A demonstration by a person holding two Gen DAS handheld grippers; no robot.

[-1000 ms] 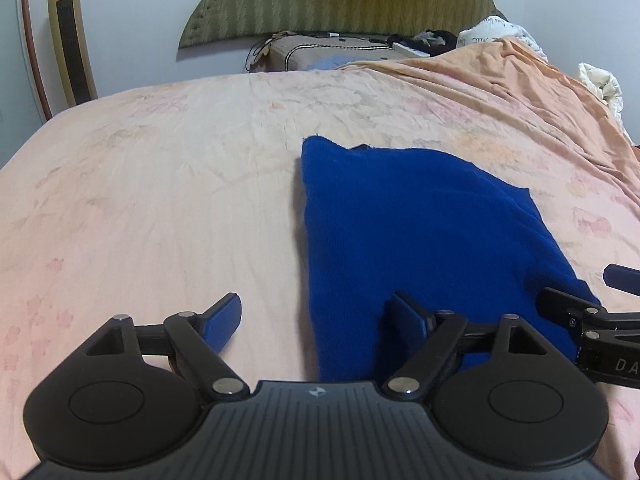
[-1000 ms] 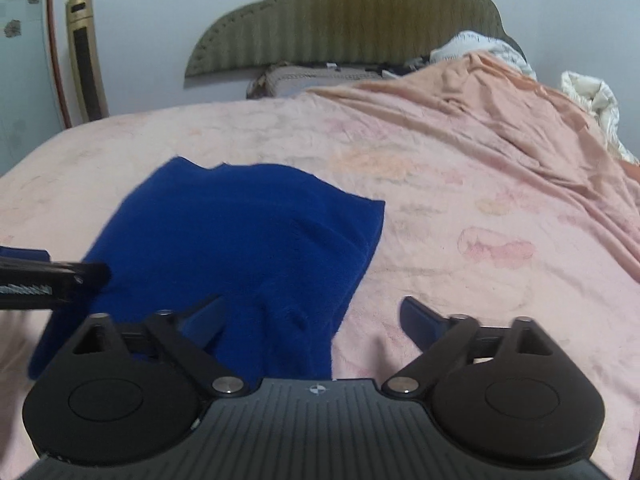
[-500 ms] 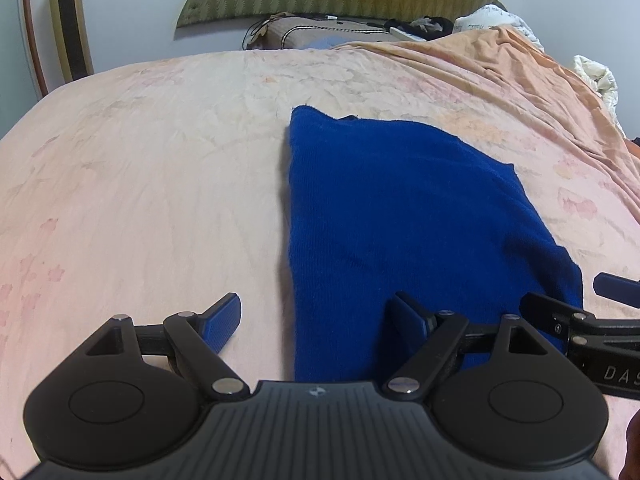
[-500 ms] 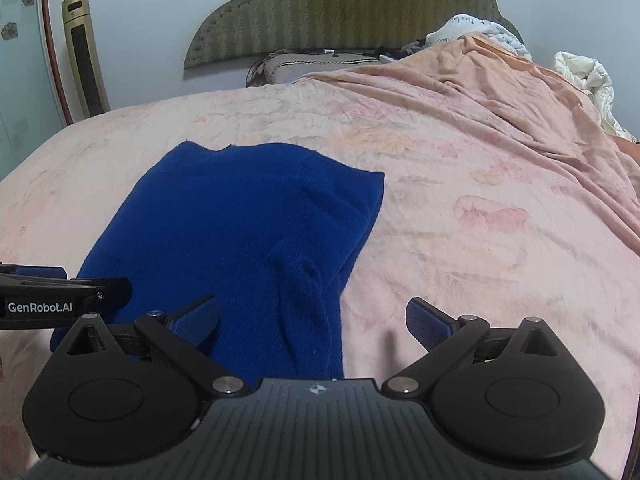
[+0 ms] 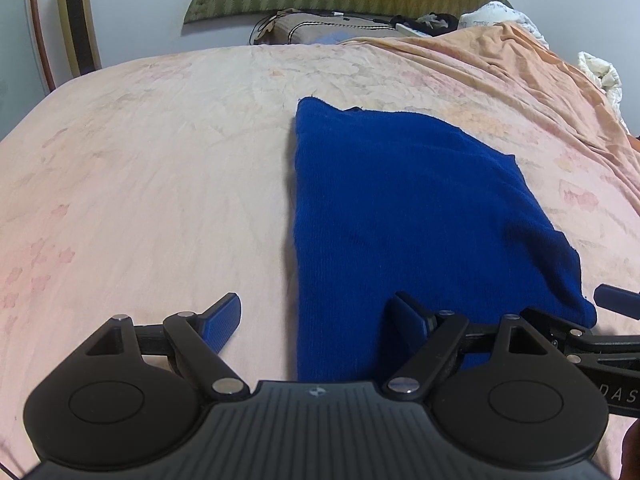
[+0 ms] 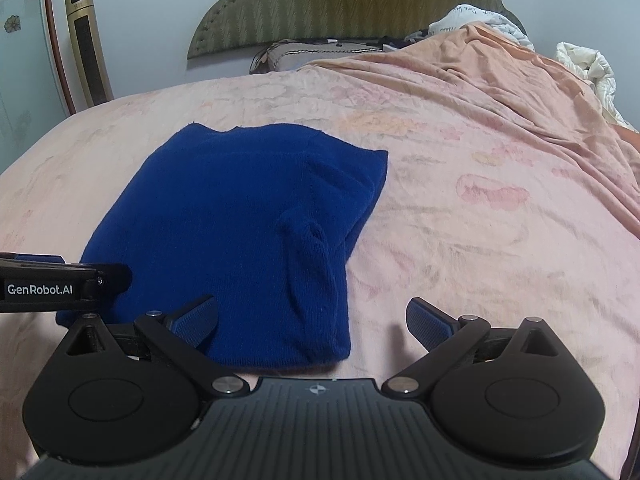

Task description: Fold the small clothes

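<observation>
A dark blue knit garment (image 5: 404, 216) lies folded flat on the pink bedsheet (image 5: 152, 168); it also shows in the right wrist view (image 6: 240, 216), with a folded sleeve ridge on its right side. My left gripper (image 5: 316, 316) is open and empty, straddling the garment's near left edge. My right gripper (image 6: 312, 322) is open and empty over the garment's near right corner. Each gripper shows at the edge of the other's view.
A green padded headboard (image 6: 344, 0) and a pillow (image 6: 304, 54) stand at the far end. A bunched peach blanket (image 6: 520, 92) rises on the right. A gold tower fan (image 6: 86, 44) stands by the wall at left.
Both grippers have pulled back and risen slightly from the garment, staying open. The garment has not moved.
</observation>
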